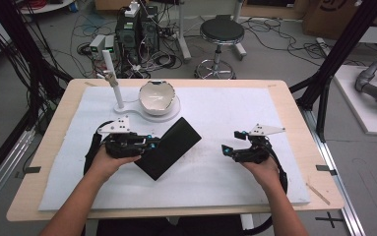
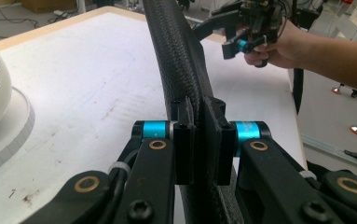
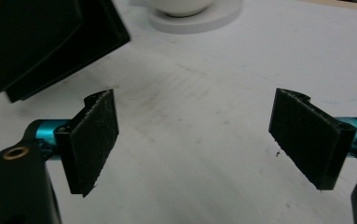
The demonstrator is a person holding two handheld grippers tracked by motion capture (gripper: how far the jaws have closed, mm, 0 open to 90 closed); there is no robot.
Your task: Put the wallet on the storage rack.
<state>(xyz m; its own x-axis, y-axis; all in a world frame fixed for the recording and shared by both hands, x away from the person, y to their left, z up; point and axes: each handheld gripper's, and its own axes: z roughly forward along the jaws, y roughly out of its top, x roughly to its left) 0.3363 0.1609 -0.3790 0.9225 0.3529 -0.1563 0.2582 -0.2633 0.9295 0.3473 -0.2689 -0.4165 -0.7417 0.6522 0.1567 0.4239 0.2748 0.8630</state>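
A flat black case (image 1: 169,146) lies at an angle in the middle of the white mat. My left gripper (image 1: 150,143) is shut on its near left edge; in the left gripper view the textured black case (image 2: 181,60) stands edge-on between the two pads (image 2: 183,144). My right gripper (image 1: 231,142) hovers to the right of the case, apart from it, with its jaws wide open. In the right gripper view the pads (image 3: 94,140) frame bare mat, and the case (image 3: 45,44) lies at the upper left. My right gripper (image 2: 241,35) also shows far off in the left gripper view.
A white bowl (image 1: 155,97) sits on a round white base (image 1: 169,114) at the back of the mat, with a white post (image 1: 113,81) standing to its left. The mat covers a wooden table (image 1: 294,105). Beyond the table are a stool (image 1: 221,33) and cables.
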